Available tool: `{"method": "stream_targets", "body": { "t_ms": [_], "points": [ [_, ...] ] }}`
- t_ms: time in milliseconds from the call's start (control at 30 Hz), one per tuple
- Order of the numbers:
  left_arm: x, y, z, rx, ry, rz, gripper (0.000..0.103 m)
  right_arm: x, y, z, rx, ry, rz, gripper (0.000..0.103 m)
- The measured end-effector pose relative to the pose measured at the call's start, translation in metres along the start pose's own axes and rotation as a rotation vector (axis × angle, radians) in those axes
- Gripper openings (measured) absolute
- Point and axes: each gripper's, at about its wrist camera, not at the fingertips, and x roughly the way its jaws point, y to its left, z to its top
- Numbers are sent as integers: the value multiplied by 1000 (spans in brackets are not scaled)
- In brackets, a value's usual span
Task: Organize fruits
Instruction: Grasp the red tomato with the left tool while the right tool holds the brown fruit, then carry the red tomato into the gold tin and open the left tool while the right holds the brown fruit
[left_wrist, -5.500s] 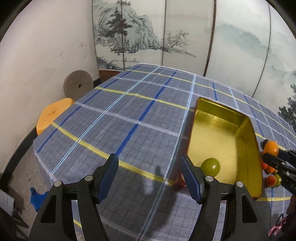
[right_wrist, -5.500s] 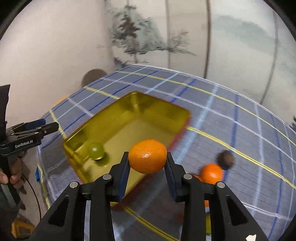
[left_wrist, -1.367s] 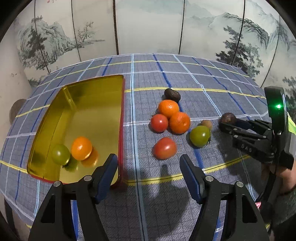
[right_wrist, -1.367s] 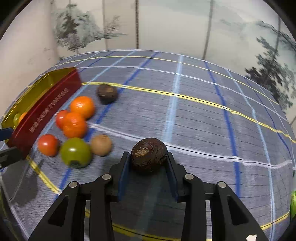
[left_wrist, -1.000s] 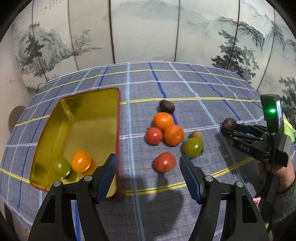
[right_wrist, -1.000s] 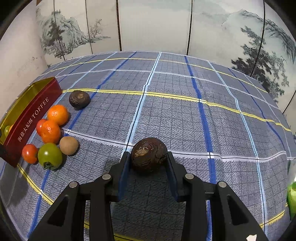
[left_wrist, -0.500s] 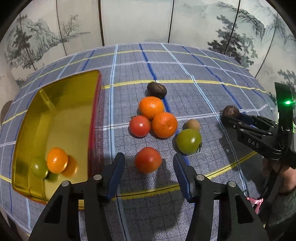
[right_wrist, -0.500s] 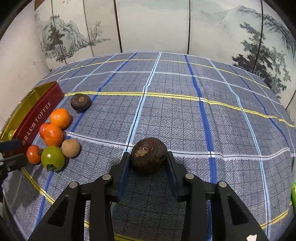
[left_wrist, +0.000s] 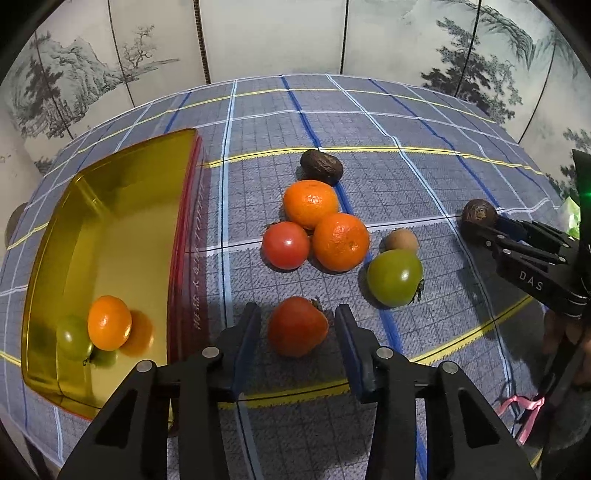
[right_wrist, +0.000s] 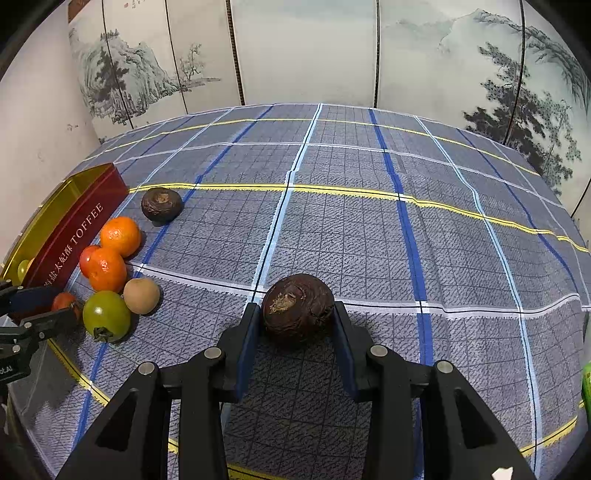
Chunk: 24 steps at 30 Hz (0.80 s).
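Fruits lie in a loose cluster on the plaid tabletop (left_wrist: 369, 122) to the right of my gold tin (left_wrist: 122, 206): two oranges (left_wrist: 311, 204) touching each other, a red tomato (left_wrist: 285, 244) against them, a green tomato (left_wrist: 394, 277) with a small tan fruit (left_wrist: 402, 240) just behind it, and a dark wrinkled fruit (left_wrist: 320, 167) at the far end. Inside the tin I see an orange (left_wrist: 109, 322) resting against a green fruit (left_wrist: 72, 338) in the near corner. My left tool (left_wrist: 297, 328) has just been closing its jaws around a second red tomato (left_wrist: 297, 326), which sits on the cloth between the blue pads; a thin gap shows on each side, so I am not yet gripping it. My right tool (right_wrist: 297, 317) is clenched on a dark brown round fruit (right_wrist: 297, 307), both pads pressed to its sides, well to the right of the cluster.
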Motion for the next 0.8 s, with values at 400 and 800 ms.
{"method": "stream_targets", "body": {
  "t_ms": [400,800],
  "points": [
    [-3,-4,2,8,5,2,36,0,0,0,0,0,0,36],
    [10,-8,0,-8,45,-4,35,0,1,0,-1,0,-1,36]
  ]
}}
